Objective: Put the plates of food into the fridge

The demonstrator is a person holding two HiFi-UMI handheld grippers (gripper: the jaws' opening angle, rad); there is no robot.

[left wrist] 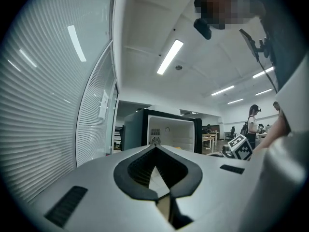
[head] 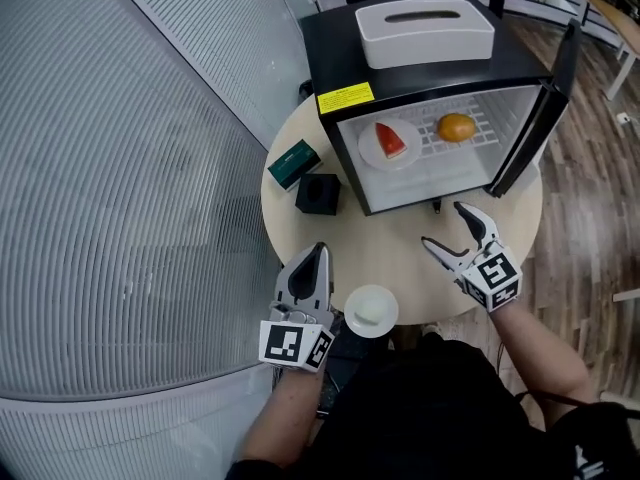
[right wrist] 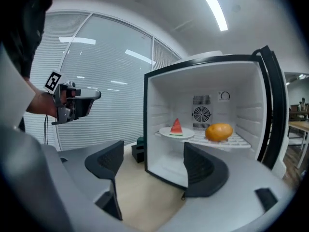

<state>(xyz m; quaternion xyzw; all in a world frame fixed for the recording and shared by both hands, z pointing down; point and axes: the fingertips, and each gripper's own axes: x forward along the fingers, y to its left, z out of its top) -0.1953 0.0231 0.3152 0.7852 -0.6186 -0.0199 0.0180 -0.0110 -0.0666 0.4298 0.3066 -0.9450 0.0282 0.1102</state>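
The small black fridge (head: 340, 63) stands open on the round table (head: 400, 253). On its wire shelf sit a white plate with a watermelon slice (head: 390, 143) (right wrist: 176, 131) and an orange fruit (head: 456, 127) (right wrist: 218, 132). A second white plate with pale food (head: 370, 310) rests at the table's near edge, just right of my left gripper (head: 319, 252) (left wrist: 155, 150), which is shut and empty. My right gripper (head: 443, 224) (right wrist: 153, 151) is open and empty over the table in front of the fridge mouth.
A green box (head: 293, 162) and a black box (head: 319, 194) lie left of the fridge. A white container (head: 425, 30) sits on top. The fridge door (head: 545, 108) swings out to the right. A slatted glass wall (head: 120, 198) runs along the left.
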